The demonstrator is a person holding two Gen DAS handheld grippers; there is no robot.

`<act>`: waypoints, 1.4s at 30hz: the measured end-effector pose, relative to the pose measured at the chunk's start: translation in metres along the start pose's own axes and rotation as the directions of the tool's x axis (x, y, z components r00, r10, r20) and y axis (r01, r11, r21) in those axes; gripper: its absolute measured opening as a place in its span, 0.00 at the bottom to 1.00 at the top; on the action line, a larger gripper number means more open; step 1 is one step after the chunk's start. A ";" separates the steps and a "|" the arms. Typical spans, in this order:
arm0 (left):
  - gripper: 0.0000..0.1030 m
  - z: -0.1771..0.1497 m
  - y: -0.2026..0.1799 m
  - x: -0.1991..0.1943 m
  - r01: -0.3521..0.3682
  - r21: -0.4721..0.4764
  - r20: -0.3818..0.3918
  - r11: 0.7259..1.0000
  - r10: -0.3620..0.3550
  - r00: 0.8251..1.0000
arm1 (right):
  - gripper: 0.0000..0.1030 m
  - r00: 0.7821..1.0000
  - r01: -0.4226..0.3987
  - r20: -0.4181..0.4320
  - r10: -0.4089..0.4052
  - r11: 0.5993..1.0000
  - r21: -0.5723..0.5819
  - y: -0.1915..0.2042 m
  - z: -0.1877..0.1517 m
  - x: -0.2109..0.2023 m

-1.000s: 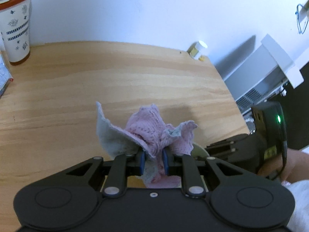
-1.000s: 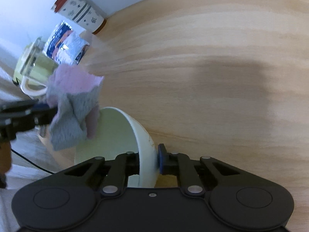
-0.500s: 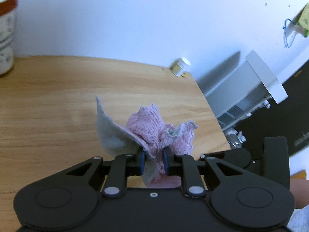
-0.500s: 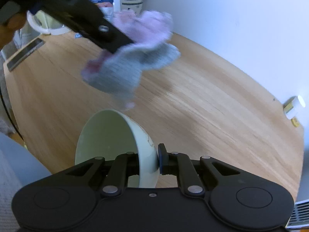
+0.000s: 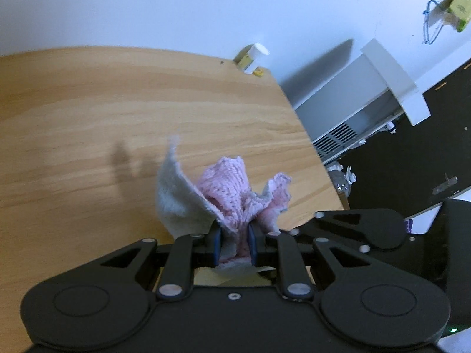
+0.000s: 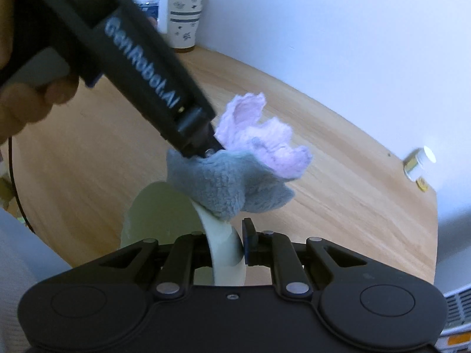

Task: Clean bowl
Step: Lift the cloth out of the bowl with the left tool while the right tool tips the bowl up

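We read this as a lived-in home room: a pale wooden bench (image 5: 117,111) against a plain white wall (image 5: 176,8), a lidded travel cup (image 6: 185,14), a small white-capped jar (image 5: 253,57), a white heater unit (image 5: 353,111) beside it.

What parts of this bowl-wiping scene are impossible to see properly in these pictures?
- Bowl: right wrist view, inside partly covered by the cloth; bottom hidden behind the right gripper.
- Bowl, left wrist view: hidden beneath the left gripper and cloth.
- Small jar label: too small, blurred.
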State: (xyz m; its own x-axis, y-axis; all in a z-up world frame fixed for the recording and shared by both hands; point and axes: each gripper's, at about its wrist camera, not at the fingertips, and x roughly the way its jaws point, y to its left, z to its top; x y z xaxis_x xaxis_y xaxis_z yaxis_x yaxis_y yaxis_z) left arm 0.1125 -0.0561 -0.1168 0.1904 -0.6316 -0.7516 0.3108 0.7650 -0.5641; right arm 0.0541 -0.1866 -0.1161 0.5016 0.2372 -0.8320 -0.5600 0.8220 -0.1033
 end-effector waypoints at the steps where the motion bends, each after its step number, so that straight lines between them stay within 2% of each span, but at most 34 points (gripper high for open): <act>1: 0.17 -0.002 0.007 0.001 -0.008 -0.021 -0.012 1.000 0.008 1.000 | 0.16 1.000 -0.007 -0.004 0.007 1.000 0.014 -0.001 -0.001 0.000; 5: 0.16 -0.008 0.023 0.009 -0.076 -0.042 -0.045 0.996 0.074 0.996 | 0.16 0.999 -0.048 -0.011 0.050 0.994 0.096 -0.010 -0.003 0.000; 14: 0.16 -0.011 0.038 0.000 -0.060 -0.125 -0.025 0.990 0.057 0.998 | 0.17 0.999 -0.053 0.009 0.052 0.977 0.209 -0.033 0.006 0.000; 18: 0.15 -0.002 0.034 -0.005 -0.039 -0.138 0.006 0.990 0.040 0.999 | 0.17 0.997 -0.076 0.020 0.073 0.963 0.257 -0.045 -0.004 0.005; 19: 0.15 0.001 0.033 -0.006 -0.032 -0.139 0.014 0.990 0.035 0.999 | 0.17 0.997 -0.081 0.022 0.078 0.963 0.257 -0.040 -0.004 0.004; 22: 0.16 0.015 0.020 -0.005 0.063 -0.135 0.043 0.989 -0.058 0.997 | 0.18 0.996 -0.090 0.025 0.087 0.968 0.232 -0.027 -0.003 0.001; 27: 0.16 0.021 0.001 0.003 0.032 -0.061 0.020 0.998 -0.031 0.999 | 0.17 0.994 -0.112 0.037 0.106 0.972 0.206 -0.022 0.003 -0.002; 34: 0.16 0.013 0.017 -0.002 0.041 -0.127 0.027 0.991 -0.038 0.999 | 0.18 0.994 -0.113 0.036 0.108 0.964 0.241 -0.027 -0.002 -0.009; 37: 0.16 0.006 0.029 -0.006 0.013 -0.165 0.029 0.986 -0.009 1.000 | 0.18 0.993 -0.114 0.034 0.109 0.956 0.269 -0.031 -0.002 -0.007; 40: 0.16 -0.003 0.038 -0.006 0.003 -0.157 0.047 0.988 0.004 0.999 | 0.19 0.994 -0.111 0.036 0.105 0.948 0.299 -0.035 -0.006 -0.009; 42: 0.16 -0.011 0.050 0.001 0.011 -0.222 0.031 0.975 -0.004 1.000 | 0.19 0.994 -0.107 0.040 0.100 0.940 0.324 -0.039 -0.009 -0.011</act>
State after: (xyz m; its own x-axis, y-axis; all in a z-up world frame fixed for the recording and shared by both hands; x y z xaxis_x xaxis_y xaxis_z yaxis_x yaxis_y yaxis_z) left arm 0.1176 -0.0172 -0.1499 0.2178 -0.6384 -0.7382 0.0982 0.7669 -0.6342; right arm 0.0644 -0.2255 -0.1076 0.4690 0.3386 -0.8157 -0.3670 0.9148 0.1687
